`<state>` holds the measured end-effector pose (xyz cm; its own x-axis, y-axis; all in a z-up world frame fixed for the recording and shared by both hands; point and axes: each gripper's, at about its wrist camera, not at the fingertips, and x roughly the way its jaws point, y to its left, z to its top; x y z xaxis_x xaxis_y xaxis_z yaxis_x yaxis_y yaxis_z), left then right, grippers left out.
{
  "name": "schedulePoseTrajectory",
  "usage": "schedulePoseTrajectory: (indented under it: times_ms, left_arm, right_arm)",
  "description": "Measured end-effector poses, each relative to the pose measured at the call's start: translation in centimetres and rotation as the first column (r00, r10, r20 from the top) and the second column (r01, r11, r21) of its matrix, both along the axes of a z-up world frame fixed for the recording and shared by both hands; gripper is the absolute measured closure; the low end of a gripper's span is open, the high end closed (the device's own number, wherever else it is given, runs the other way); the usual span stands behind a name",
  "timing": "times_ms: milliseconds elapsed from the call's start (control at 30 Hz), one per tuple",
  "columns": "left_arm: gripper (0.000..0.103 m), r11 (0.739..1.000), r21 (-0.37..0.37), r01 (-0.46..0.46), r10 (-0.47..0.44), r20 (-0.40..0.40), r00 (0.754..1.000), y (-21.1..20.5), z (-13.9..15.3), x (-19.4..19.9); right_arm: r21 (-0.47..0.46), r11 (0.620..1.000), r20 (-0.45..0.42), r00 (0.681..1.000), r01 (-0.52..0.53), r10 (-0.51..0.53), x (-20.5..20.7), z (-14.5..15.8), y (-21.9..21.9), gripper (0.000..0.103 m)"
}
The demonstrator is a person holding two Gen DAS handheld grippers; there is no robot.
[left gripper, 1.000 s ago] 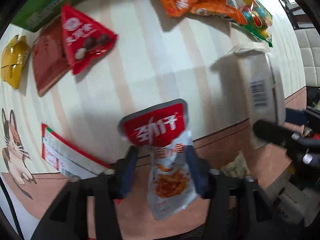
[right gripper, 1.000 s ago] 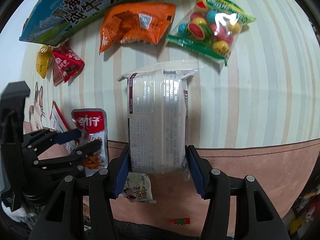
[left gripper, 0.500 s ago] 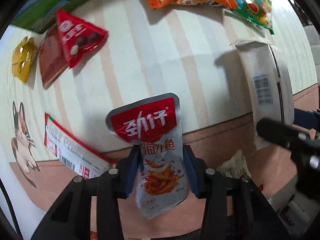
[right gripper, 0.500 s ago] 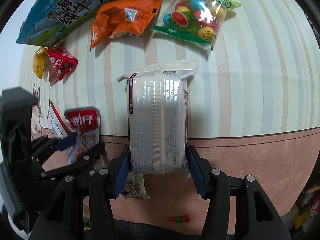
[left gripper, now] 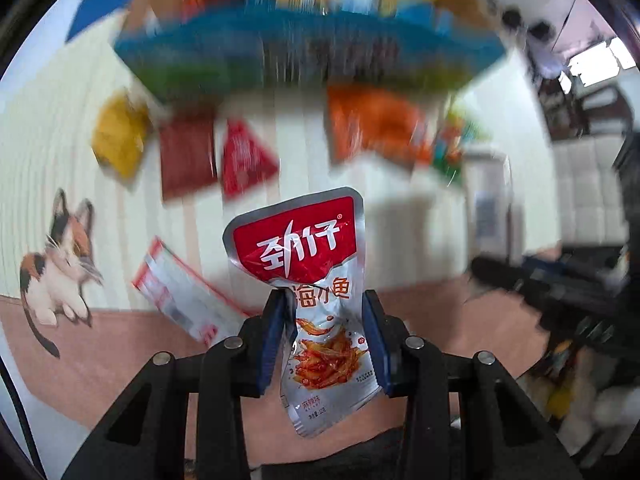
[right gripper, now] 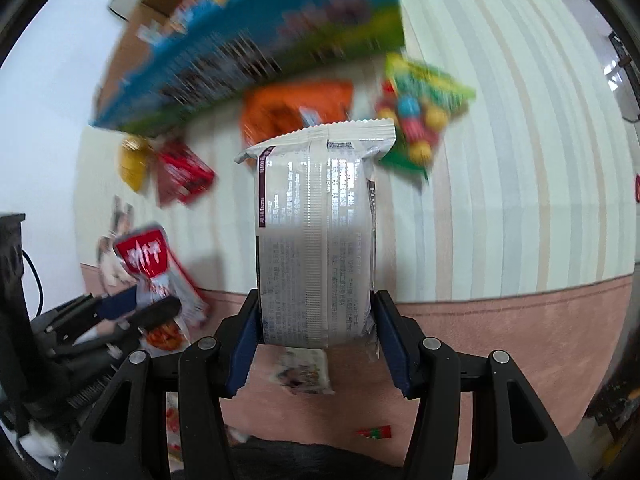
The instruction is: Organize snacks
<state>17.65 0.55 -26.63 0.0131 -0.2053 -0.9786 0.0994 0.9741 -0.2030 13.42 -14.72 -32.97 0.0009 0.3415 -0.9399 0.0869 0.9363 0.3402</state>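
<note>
From my left wrist camera, a cartoon cat (left gripper: 60,256) is printed on the striped tablecloth (left gripper: 304,160) at nine o'clock. Above it, toward ten o'clock, lie a blurred yellow packet (left gripper: 118,142), a dark red square pouch (left gripper: 186,162) and a red triangular pouch (left gripper: 244,164), all flat on the cloth. At twelve o'clock stands a large blue and green carton (left gripper: 308,52), smeared by motion. My left gripper (left gripper: 326,340) is clamped on a glossy silver fish snack sachet (left gripper: 312,288) with a red top panel; the blue pads pinch its crumpled waist. Its long axis runs from six to twelve o'clock, red end pointing away from me. An orange foil bag (left gripper: 372,124) lies at one o'clock.

From my right wrist camera, my right gripper (right gripper: 316,348) grips a white noodle pack (right gripper: 316,232), a bulky, shiny film package with a serrated seal at its far end and a seam along its middle. It points toward twelve o'clock, lengthwise between the pads. Just beyond it, at one o'clock, sits a clear bag of coloured candy balls (right gripper: 420,128) with green edges.
</note>
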Motion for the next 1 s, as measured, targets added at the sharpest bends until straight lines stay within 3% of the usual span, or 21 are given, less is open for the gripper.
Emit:
schedulePoseTrajectory:
  times_ms: [100,200,300,400,600,1000]
  left_arm:
    - [0.067,0.999,-0.046,-0.023,0.027,0.09,0.996,1.2,5.4,3.2]
    - [0.067,0.997,-0.059,-0.04,0.049,0.166,0.985,0.8,8.5,7.1]
    - [0.067,0.998,-0.035,-0.058,0.065,0.219,0.973,-0.5,8.8,11.9]
    - [0.067,0.996,-0.025,-0.083,0.086,0.218,0.972,-0.1,8.7,15.3]
    - [0.067,0.991,-0.029,-0.132,0.134,0.116,0.984,1.4,4.2,20.6]
    - [0.067,0.985,-0.016,-0.173,0.172,-0.084,0.982,3.4,-2.9,22.9]
  right_arm:
    - [0.026,1.0,0.075,0.997,-0.012,0.01,1.7,3.9,0.4,0.045]
    - [0.035,0.998,0.166,0.985,-0.042,0.036,4.6,8.3,0.6,0.045]
    - [0.026,0.997,0.229,0.971,-0.072,0.064,8.0,11.1,1.3,0.045]
    - [-0.006,0.996,0.257,0.962,-0.09,0.088,11.3,12.0,2.2,0.045]
    - [-0.045,0.991,0.243,0.96,-0.13,0.137,17.6,9.7,5.2,0.045]
    - [-0.053,0.981,0.066,0.98,-0.184,0.188,22.6,0.0,9.6,0.045]
